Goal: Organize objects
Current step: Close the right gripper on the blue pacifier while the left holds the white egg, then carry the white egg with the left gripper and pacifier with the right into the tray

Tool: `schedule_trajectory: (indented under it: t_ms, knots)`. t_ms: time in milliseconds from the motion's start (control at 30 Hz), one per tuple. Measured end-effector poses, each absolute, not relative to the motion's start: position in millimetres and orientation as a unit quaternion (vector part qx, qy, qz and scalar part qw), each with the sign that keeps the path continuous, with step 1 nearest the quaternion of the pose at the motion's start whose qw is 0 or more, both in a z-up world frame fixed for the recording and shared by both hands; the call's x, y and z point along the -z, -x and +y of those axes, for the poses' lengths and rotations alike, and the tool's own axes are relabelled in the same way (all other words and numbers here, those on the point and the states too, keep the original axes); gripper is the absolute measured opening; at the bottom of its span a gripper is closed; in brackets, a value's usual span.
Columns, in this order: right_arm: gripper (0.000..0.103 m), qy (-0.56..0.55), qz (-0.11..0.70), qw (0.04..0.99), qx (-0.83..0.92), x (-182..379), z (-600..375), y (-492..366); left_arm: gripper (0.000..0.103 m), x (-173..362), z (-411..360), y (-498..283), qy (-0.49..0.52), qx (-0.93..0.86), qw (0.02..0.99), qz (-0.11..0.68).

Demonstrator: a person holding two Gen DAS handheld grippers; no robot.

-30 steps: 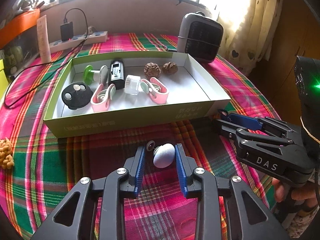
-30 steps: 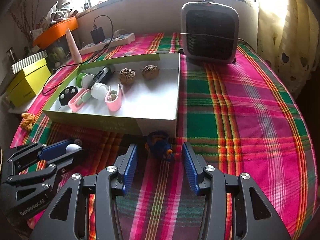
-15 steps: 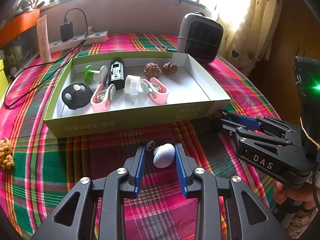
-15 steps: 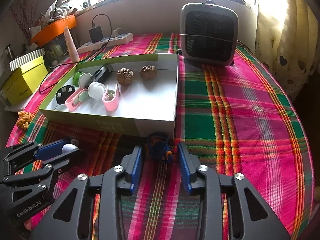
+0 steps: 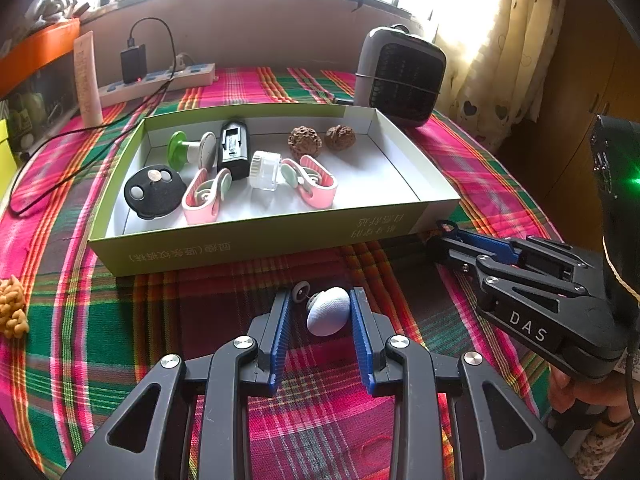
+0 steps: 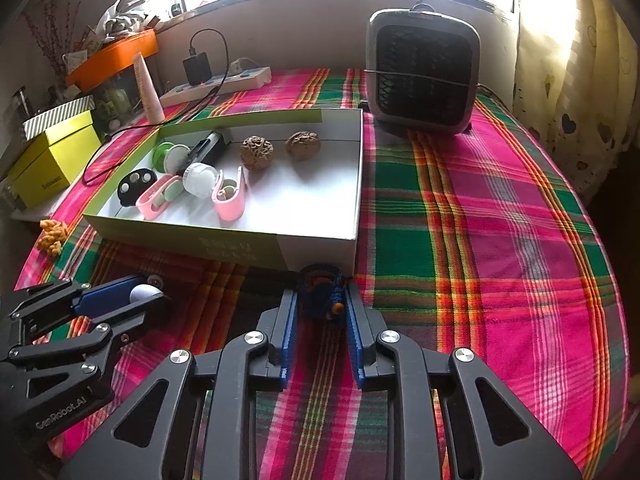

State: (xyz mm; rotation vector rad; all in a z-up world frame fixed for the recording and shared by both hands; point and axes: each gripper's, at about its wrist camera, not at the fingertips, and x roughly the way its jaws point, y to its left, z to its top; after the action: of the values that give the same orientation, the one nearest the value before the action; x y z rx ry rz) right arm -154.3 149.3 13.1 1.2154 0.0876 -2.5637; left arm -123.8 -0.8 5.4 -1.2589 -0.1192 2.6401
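Observation:
A green-walled white tray [image 5: 256, 240] [image 6: 224, 242] holds pink clips, a black disc, a green spool, a black charger, a clear cap and two walnuts. My left gripper [image 5: 320, 312] has its pads against a white egg-shaped knob [image 5: 328, 311] with a small stem, resting on the plaid cloth before the tray; the knob also shows in the right wrist view [image 6: 143, 292]. My right gripper [image 6: 320, 304] is closed on a small dark blue toy [image 6: 320, 292] with an orange spot, close to the tray's near right corner; in the left wrist view the right gripper [image 5: 448, 236] hides most of the toy.
A grey fan heater [image 5: 400, 80] [image 6: 424, 68] stands behind the tray. A power strip with a charger [image 5: 156, 80] and a pink tube [image 5: 86, 80] lie at the back left. A yellow box [image 6: 52, 156] sits far left. A tan lump [image 5: 12, 312] lies on the cloth.
My right gripper's jaws have narrowed from well apart to touching the blue toy. The left gripper and the white knob have hardly moved.

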Motion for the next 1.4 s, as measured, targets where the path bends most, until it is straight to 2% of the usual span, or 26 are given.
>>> schedule_trajectory:
  t_ms: [833,1400]
  knots:
    - [0.023,-0.403,0.006,0.176,0.898,-32,147,145,0.027,-23,-4,121,0.407,-0.905,0.115,-0.041]
    - [0.023,-0.386,0.006,0.181,0.905,-48,142,168,0.027,-40,-15,145,0.387,-0.915,0.107,-0.046]
